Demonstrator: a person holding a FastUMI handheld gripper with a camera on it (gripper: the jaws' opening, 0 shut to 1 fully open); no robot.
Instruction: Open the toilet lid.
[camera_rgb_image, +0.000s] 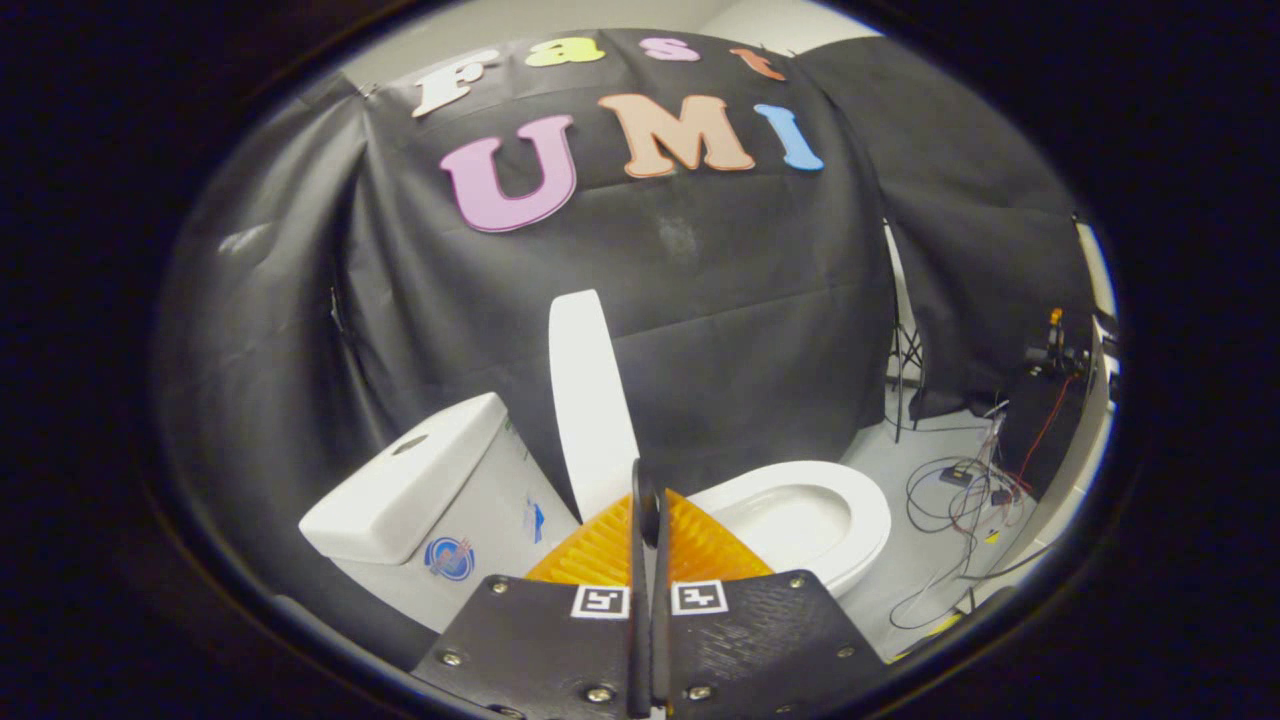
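Gripper view: gripper (648, 515) fingers pressed together, nothing held between them. Toilet lid (592, 400) already raised, standing near upright just beyond the fingertips, edge-on, right of the cistern (405, 480) and left of the open seat and bowl (810, 515). Cables (960, 495) on floor far right. Task looks essentially done. Lid likely rigid plastic, light, smooth and slippery, hinged at the rear; best handled by hooking or pushing the free front rim, not pinching the flat face.

White toilet lid (590, 400) stands raised — upright beside the cistern (410, 480).
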